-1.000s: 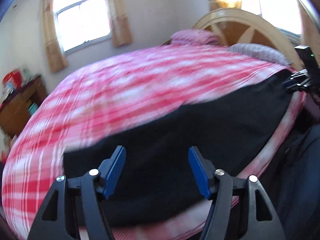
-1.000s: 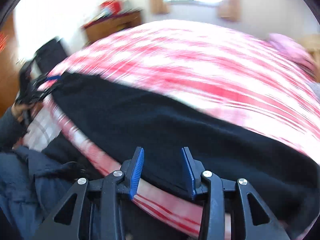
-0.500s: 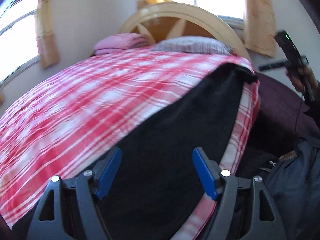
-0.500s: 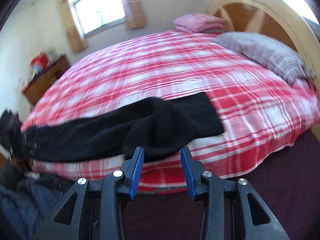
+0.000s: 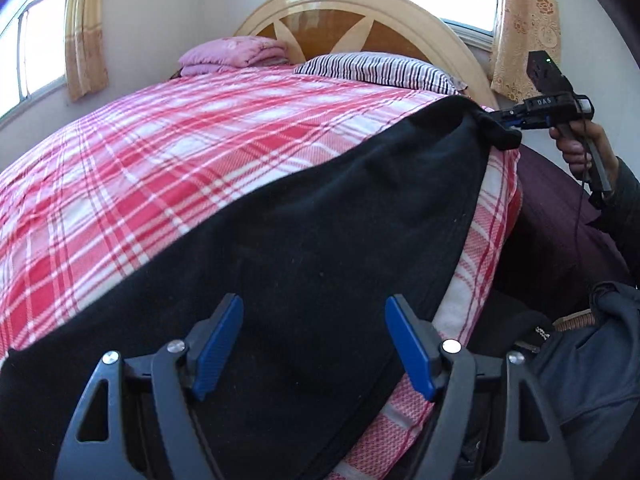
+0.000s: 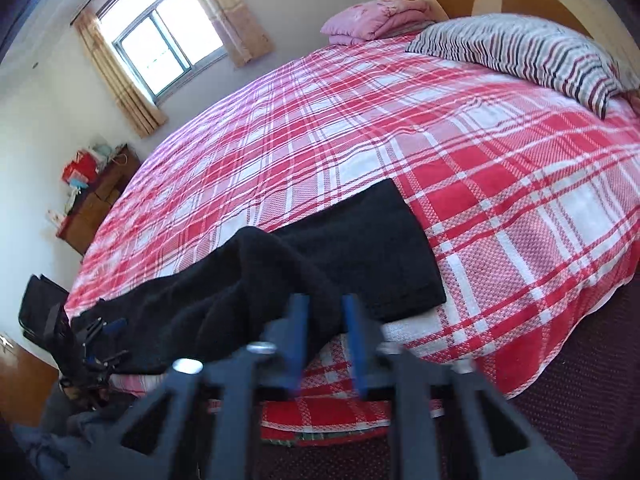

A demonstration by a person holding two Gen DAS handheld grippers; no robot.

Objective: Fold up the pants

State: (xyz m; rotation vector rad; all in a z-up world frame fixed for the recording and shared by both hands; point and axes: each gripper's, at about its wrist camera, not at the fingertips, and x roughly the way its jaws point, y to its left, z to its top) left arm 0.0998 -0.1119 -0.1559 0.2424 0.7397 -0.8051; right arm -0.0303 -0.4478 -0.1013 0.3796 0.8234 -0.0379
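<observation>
Black pants (image 5: 320,240) lie stretched along the near edge of a bed with a red and white plaid cover (image 5: 140,152). My left gripper (image 5: 314,344) is open and empty, just above the pants' near end. In the left wrist view my right gripper (image 5: 508,122) pinches the far end of the pants at the bed's corner. In the right wrist view the pants (image 6: 320,264) lie bunched ahead, one end flat on the plaid cover (image 6: 440,120). My right gripper (image 6: 324,340) is blurred, its blue pads close together over the fabric edge. The left gripper (image 6: 100,332) shows at the far left.
A striped pillow (image 5: 376,70) and a folded pink blanket (image 5: 232,56) lie at the wooden headboard (image 5: 360,12). A wooden dresser (image 6: 96,200) with red items stands by the far wall. A dark maroon skirt (image 6: 580,380) hangs below the cover. My dark jacket (image 5: 592,360) is at right.
Both views swung toward the headboard. My right gripper moved to the pants' far end and now pinches it. My left gripper stays open over the near end.
</observation>
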